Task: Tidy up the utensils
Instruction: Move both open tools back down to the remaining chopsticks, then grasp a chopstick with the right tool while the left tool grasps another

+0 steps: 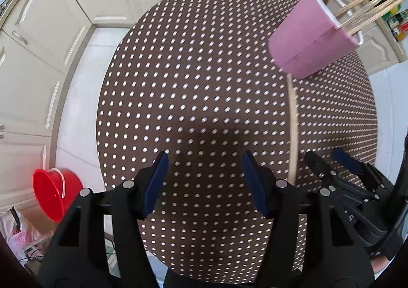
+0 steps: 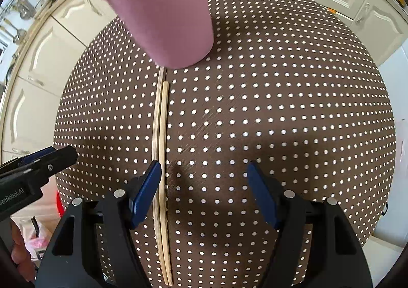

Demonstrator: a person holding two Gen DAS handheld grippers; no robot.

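Pink cup (image 2: 165,17) already holds several chopsticks (image 1: 369,7), but two more (image 2: 161,160) lie before it on the table (image 2: 280,109); both the left gripper (image 1: 204,181) and right gripper (image 2: 204,191) are spread, empty.

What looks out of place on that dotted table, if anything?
Two wooden chopsticks lie flat on the polka-dot tablecloth, side by side, running up to the foot of the pink cup. The other sticks already stand in that cup, so this pair looks left behind. Both tongs, left and right, are open and empty.
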